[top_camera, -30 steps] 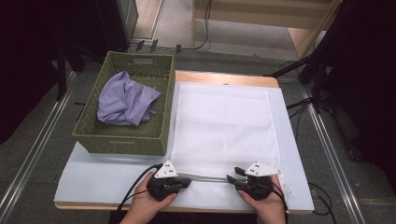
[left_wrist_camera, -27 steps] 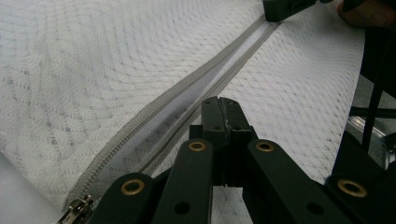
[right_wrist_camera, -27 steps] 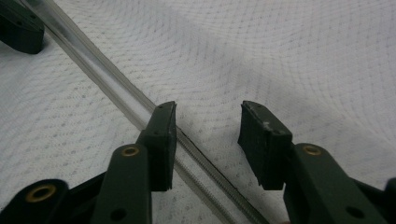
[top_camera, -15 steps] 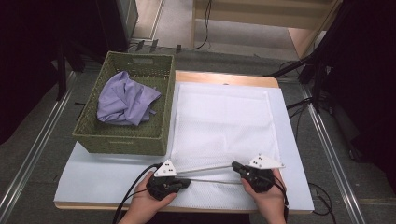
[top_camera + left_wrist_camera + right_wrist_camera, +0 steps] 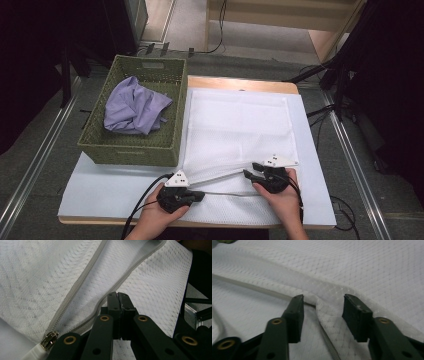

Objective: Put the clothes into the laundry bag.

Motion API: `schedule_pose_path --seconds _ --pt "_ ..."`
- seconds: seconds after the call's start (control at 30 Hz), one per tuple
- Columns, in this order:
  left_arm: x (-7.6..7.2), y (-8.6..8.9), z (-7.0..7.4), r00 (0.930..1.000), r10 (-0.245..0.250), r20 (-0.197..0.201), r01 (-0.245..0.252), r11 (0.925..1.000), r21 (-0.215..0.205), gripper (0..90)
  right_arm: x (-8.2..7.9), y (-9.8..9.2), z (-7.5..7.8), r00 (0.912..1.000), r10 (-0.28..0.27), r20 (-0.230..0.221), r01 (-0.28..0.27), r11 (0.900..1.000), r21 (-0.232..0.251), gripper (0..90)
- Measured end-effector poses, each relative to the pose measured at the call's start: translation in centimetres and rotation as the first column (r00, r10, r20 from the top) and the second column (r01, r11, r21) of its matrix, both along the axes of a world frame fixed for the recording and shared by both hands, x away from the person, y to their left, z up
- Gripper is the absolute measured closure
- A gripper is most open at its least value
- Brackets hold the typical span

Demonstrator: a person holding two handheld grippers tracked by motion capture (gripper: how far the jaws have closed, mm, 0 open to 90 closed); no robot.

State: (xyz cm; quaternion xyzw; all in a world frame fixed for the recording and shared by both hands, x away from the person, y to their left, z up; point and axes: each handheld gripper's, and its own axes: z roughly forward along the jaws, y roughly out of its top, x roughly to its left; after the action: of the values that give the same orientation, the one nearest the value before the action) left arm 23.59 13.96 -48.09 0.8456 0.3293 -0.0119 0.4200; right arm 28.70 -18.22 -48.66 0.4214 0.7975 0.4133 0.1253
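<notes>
A white mesh laundry bag (image 5: pixel 235 125) lies flat on the table, its zipped opening toward the person. My left gripper (image 5: pixel 199 195) is at the front left of the opening, shut on the bag's zip edge (image 5: pixel 100 302). The metal zip pull (image 5: pixel 50 338) hangs just left of its jaws. My right gripper (image 5: pixel 248 174) points left at the raised upper edge. Its jaws have just been opening and now stand apart, with a loose fold of mesh (image 5: pixel 324 307) between them and neither pad pressing on it.
A green woven basket (image 5: pixel 135 150) stands at the left of the table with a crumpled lilac cloth (image 5: pixel 135 107) in it. A white sheet (image 5: pixel 110 185) covers the tabletop. Cables trail off the front edge, and dark stands flank the table.
The right gripper has moved away from the person and slightly left, drawing the bag's upper edge up from the lower one. The left gripper has stayed put.
</notes>
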Motion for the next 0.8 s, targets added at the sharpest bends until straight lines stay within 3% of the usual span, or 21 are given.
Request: schedule_pose_path --seconds 0.13,0.2,0.33,0.4,0.47,0.57,0.6,0.7,0.8 --pt "-0.1 0.0 0.0 1.0000 0.000 0.009 0.000 1.0000 0.000 89.6 -0.6 -0.1 0.0 0.9980 0.058 0.027 -0.056 0.996 -0.065 42.7" --pt "-0.1 0.0 0.0 0.9999 0.001 0.010 -0.001 1.0000 0.000 89.7 -0.9 0.3 0.0 0.9967 0.061 0.054 -0.055 0.992 -0.114 50.9" --pt "-0.1 0.0 0.0 0.9999 -0.001 0.012 0.001 1.0000 0.001 89.6 -1.3 1.1 0.3 0.9937 0.087 0.072 -0.075 0.986 -0.150 80.9" --pt "-0.1 0.0 0.0 1.0000 -0.001 0.010 0.001 1.0000 0.001 89.7 -1.6 1.1 0.8 0.9927 0.104 0.061 -0.093 0.982 -0.166 86.0" --pt "-0.1 0.0 0.0 0.9999 -0.002 0.014 0.002 1.0000 0.006 89.6 -2.2 0.8 1.4 0.9910 0.118 0.064 -0.109 0.986 -0.123 87.5" --pt "-0.3 -0.1 0.0 0.9997 0.001 0.025 -0.001 1.0000 0.004 88.8 -3.6 -0.1 2.0 0.9870 0.157 0.033 -0.157 0.988 -0.005 87.6" --pt "-0.3 0.0 0.0 0.9997 -0.001 0.026 0.001 1.0000 0.005 88.5 -3.9 -0.3 1.8 0.9861 0.164 0.025 -0.164 0.986 0.007 87.0" --pt "-0.3 -0.1 0.0 0.9996 0.001 0.027 -0.001 1.0000 0.004 88.5 -4.0 -0.3 0.7 0.9935 0.113 0.010 -0.113 0.993 -0.044 78.7" --pt "-0.4 0.0 0.0 0.9994 0.003 0.033 -0.003 1.0000 0.006 88.3 -3.7 0.3 0.3 0.9945 0.101 0.029 -0.100 0.995 -0.031 62.6"
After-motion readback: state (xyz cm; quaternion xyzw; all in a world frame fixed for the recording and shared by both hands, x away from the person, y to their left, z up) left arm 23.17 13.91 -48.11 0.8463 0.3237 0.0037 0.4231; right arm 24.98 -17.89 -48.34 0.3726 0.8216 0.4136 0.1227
